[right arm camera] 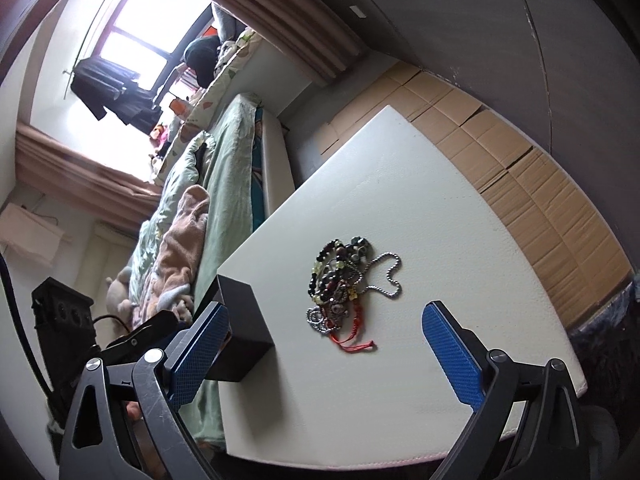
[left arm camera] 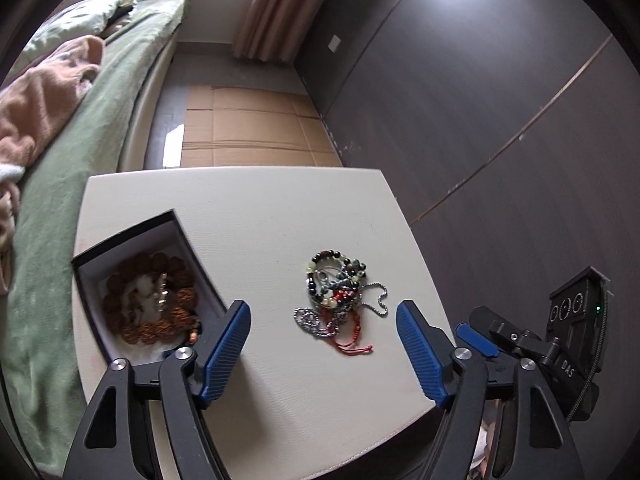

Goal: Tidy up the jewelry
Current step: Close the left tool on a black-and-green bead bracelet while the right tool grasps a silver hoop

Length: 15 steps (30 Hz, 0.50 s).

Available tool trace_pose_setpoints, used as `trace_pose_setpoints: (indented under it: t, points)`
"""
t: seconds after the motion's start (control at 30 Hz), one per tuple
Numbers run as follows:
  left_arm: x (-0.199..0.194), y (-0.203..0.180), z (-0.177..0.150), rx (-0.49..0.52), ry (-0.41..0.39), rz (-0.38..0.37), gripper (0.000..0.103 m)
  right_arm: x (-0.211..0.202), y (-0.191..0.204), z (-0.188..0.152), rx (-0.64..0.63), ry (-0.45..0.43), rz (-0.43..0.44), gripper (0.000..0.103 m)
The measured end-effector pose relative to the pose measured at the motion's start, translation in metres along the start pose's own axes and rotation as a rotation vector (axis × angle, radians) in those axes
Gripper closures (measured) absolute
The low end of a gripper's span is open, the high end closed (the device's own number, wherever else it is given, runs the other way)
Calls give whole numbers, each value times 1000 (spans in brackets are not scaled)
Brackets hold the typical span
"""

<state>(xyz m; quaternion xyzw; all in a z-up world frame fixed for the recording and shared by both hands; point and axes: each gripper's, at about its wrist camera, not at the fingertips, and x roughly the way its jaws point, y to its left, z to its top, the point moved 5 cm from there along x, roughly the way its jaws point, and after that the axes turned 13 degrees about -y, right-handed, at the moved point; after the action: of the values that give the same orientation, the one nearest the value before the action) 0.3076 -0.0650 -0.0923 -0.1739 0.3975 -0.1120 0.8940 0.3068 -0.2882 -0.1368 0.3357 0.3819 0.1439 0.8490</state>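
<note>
A tangled pile of jewelry (left arm camera: 338, 296), with bead bracelets, a silver ball chain and a red cord, lies on the white table (left arm camera: 248, 216); it also shows in the right wrist view (right arm camera: 344, 288). An open black box (left arm camera: 140, 284) with a brown bead bracelet (left arm camera: 160, 300) inside stands at the table's left; only its dark outer wall (right arm camera: 244, 316) shows in the right wrist view. My left gripper (left arm camera: 322, 312) is open and empty, just short of the pile. My right gripper (right arm camera: 324, 316) is open and empty, near the pile's front.
A bed with a green cover (left arm camera: 80, 132) runs along the table's left side. Flattened cardboard (left arm camera: 252, 128) covers the floor beyond the table. A dark panelled wall (left arm camera: 500, 100) stands to the right. The right gripper's body (left arm camera: 560, 332) shows at the table's right edge.
</note>
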Motion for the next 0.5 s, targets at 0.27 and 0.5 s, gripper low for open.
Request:
trace_pose_setpoints:
  t: [0.27,0.5]
  points:
    - [49,-40,-4,145,118,26,43,-16,-35,9,43,-41,-67,20]
    - [92,-56,-14,213,204,58,64,-30,-64,11,76,-48,-122,27]
